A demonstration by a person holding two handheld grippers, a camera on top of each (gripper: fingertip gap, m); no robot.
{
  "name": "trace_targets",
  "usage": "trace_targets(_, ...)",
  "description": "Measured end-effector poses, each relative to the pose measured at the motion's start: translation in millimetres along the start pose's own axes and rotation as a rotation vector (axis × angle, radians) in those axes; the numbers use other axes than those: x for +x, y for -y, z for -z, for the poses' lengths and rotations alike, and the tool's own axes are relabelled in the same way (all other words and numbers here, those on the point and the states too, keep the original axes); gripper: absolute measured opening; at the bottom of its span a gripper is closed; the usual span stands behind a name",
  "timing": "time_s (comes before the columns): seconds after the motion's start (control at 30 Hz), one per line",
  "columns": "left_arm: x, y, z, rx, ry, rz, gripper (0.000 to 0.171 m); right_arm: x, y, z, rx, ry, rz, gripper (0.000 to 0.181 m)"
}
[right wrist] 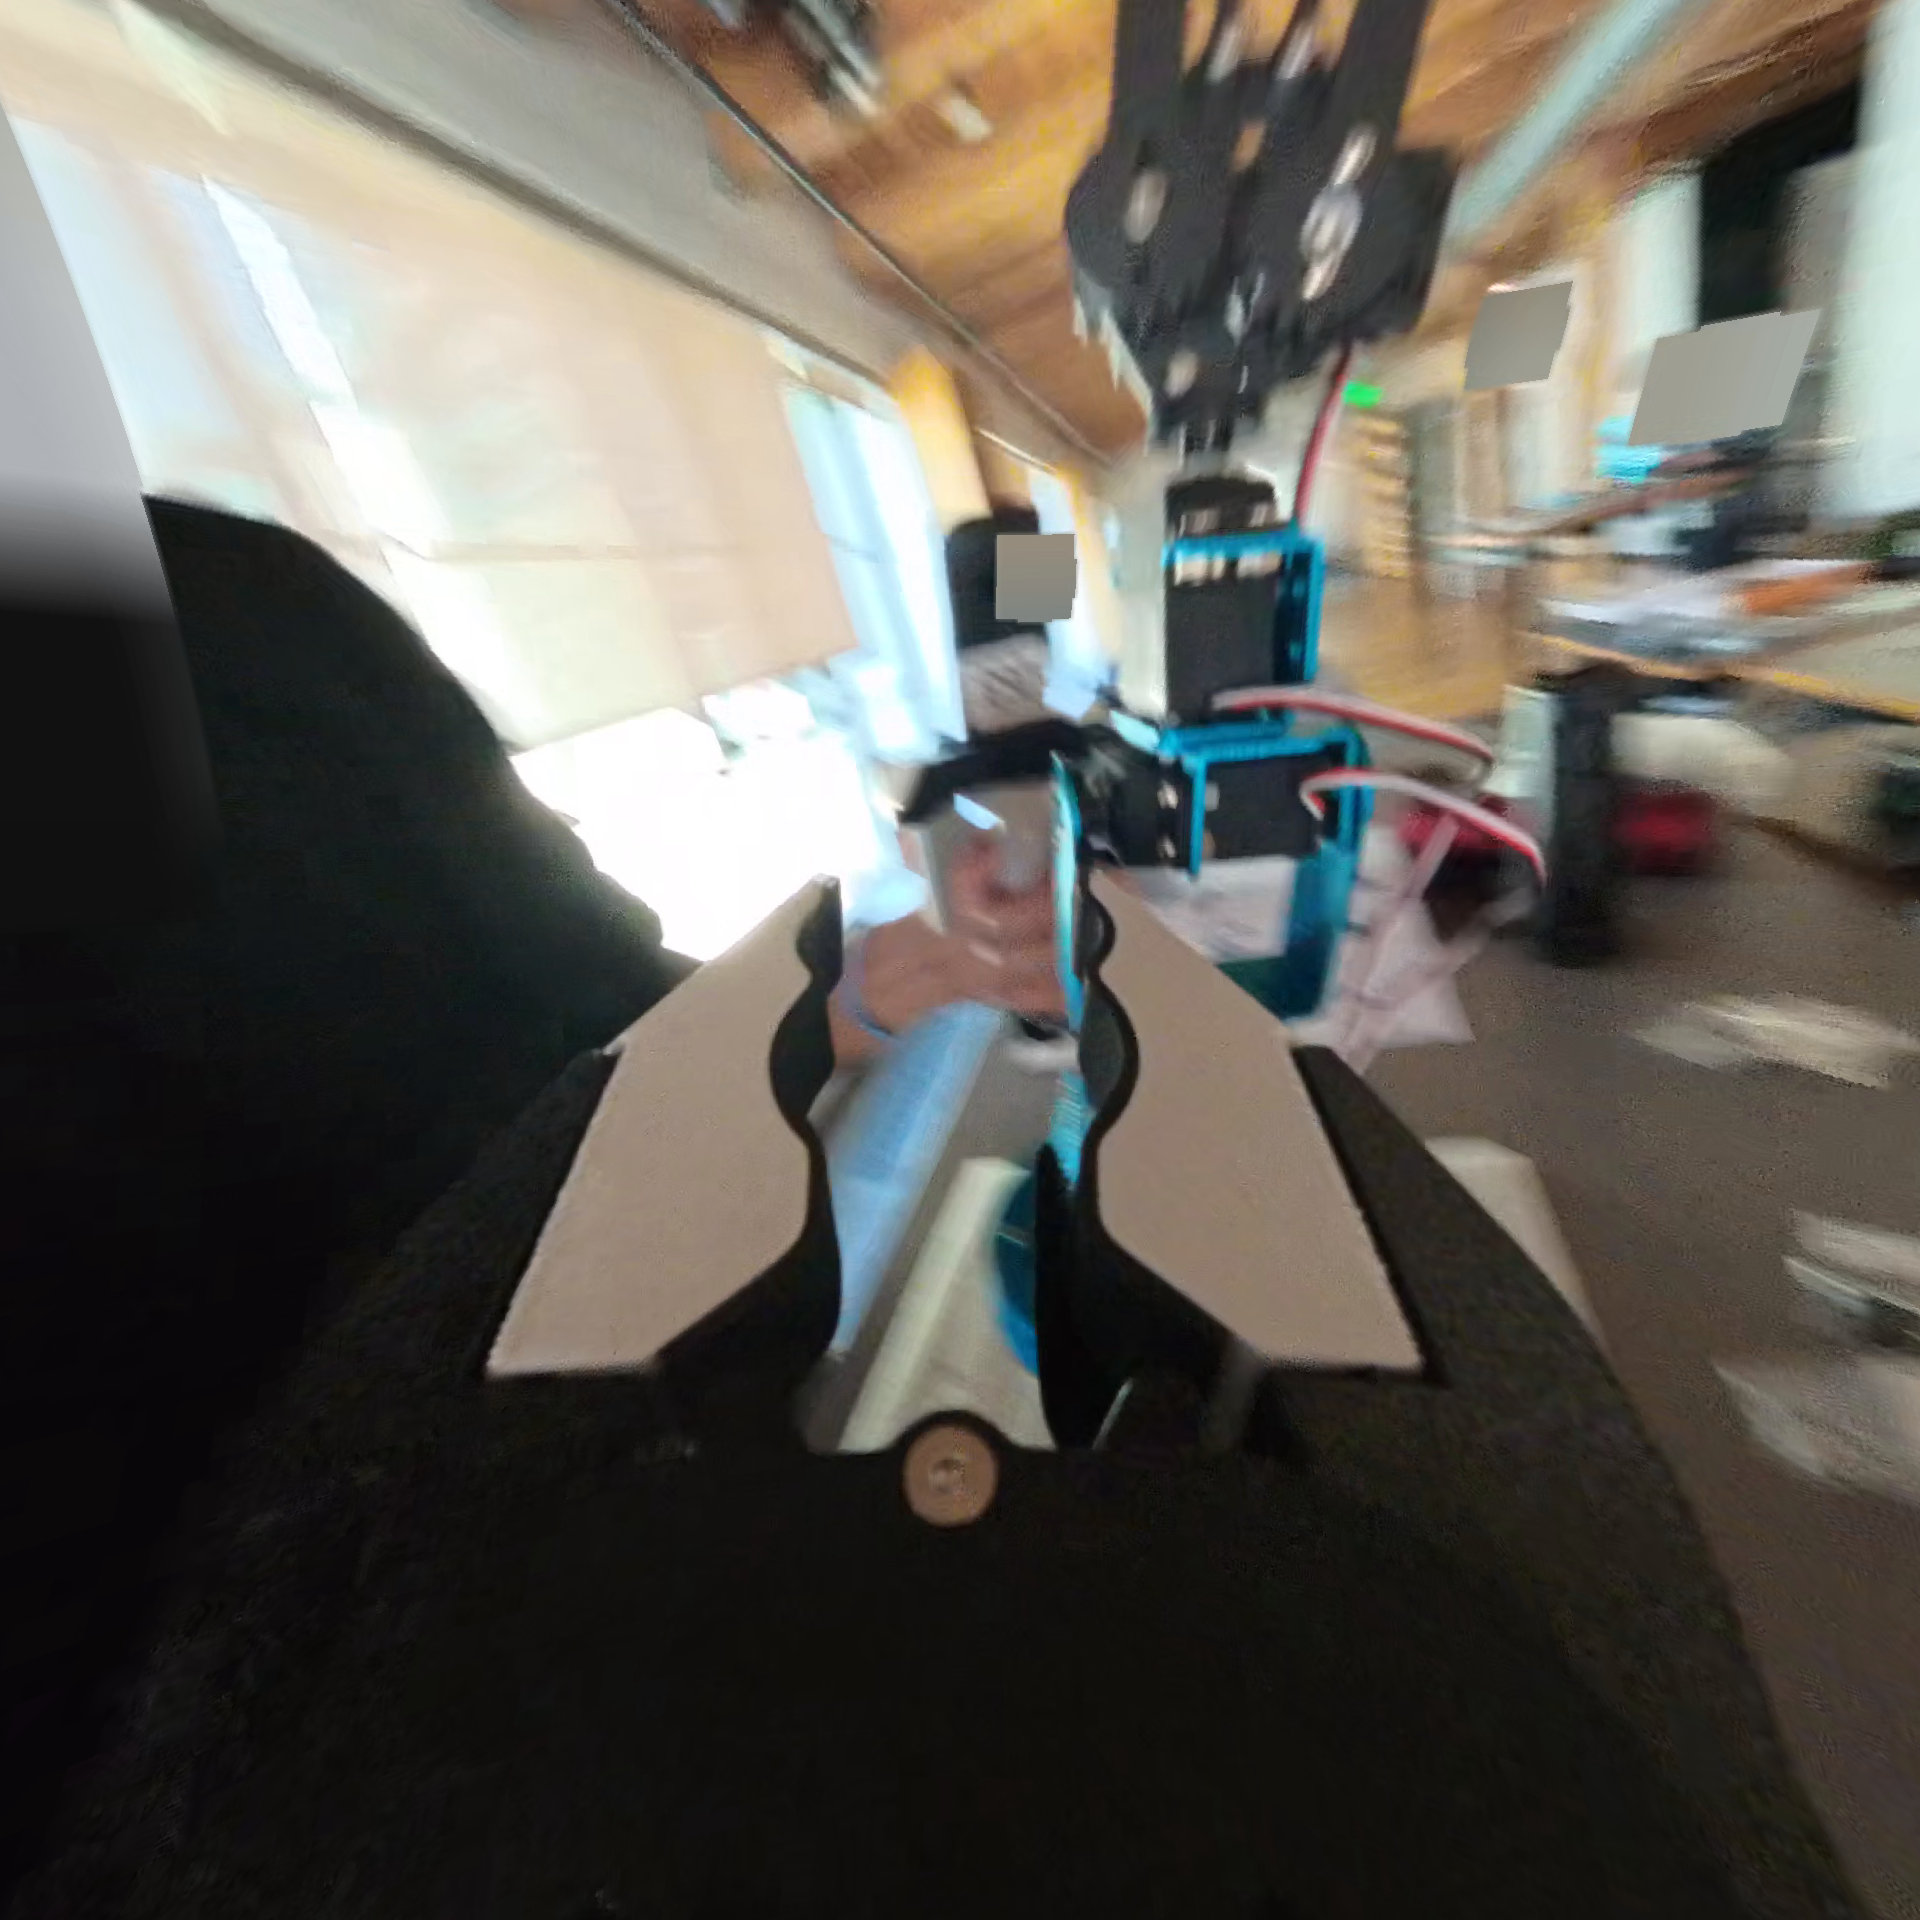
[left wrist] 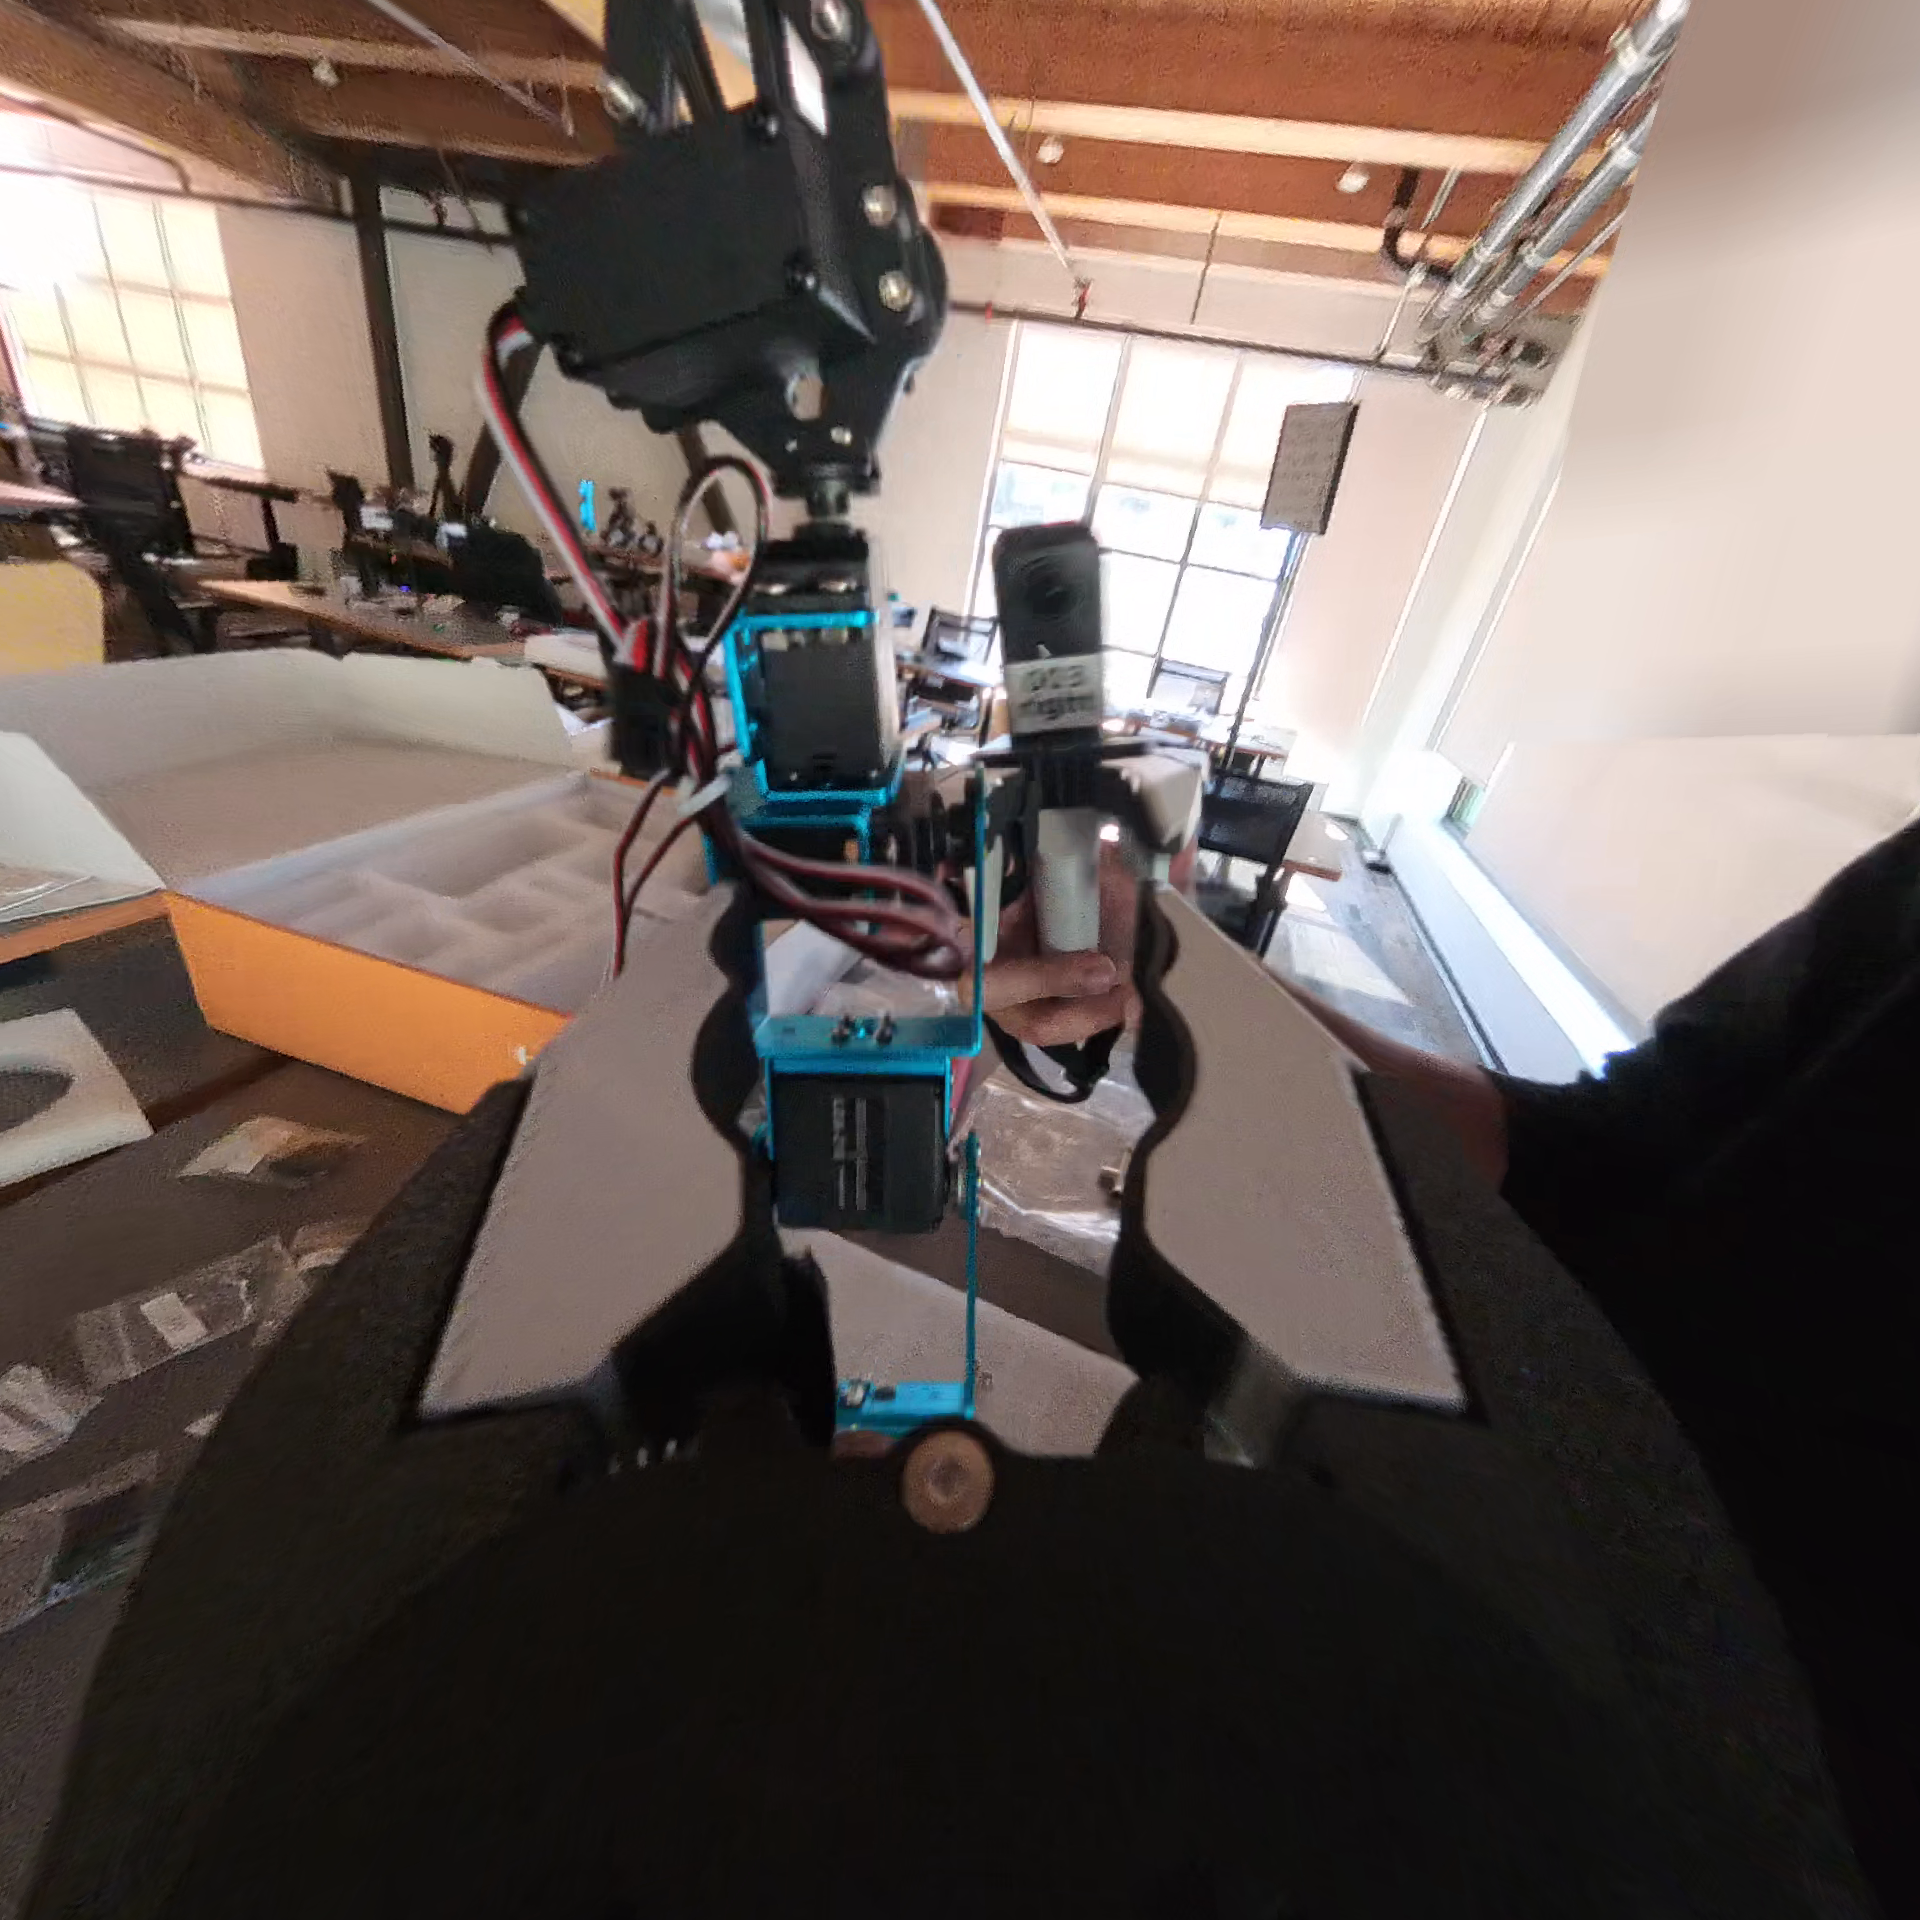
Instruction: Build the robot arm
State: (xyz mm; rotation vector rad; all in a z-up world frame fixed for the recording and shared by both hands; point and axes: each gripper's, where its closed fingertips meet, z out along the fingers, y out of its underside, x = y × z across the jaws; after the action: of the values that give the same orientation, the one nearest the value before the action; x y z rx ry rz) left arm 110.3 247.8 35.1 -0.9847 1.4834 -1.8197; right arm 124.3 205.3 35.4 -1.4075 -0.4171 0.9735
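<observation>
Left claw (left wrist: 935, 997) fingers spread wide, pointing upward. Right claw (right wrist: 961, 961) narrower, fingers apart, tilted up.

Small robot arm (left wrist: 831, 790): glossy anodised blue metal brackets, matt black plastic servo housings. Left tool (left wrist: 940, 997): smooth matt grey finger (left wrist: 613, 1174) faces on rough black textured plastic. Box (left wrist: 353, 987): orange card, white foam lining. Ceiling beams (left wrist: 1195, 135): bare wood.

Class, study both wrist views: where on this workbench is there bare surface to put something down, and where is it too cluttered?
Bare patch: the dark table between the orange-sided box and the plastic packets. Crowded: the middle, where the left gripper straddles the blue servo arm, with wires and the right gripper alongside. The right view is too blurred to judge.
</observation>
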Motion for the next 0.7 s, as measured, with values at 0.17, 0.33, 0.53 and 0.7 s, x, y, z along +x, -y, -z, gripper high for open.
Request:
trace_targets(0.17,20.5,6.1,-13.3,0.02,-0.109,-0.05,0.018,-1.4,-16.5,-24.6,-0.105,-0.02,0.005,0.049)
trace_targets(0.33,-4.8,2.2,5.2,0.021,-0.037,-0.024,0.056,7.4,-10.7,-12.5,-0.079,0.015,-0.008,0.032)
trace_targets(0.53,-4.5,3.3,-0.5,-0.005,-0.03,-0.035,0.045,17.2,-18.4,-28.5,-0.194,-0.1,0.128,0.002)
trace_targets(0.7,-3.5,21.6,1.7,0.024,-0.028,0.017,0.06,11.0,-22.4,-34.3,-0.26,-0.069,0.177,0.0)
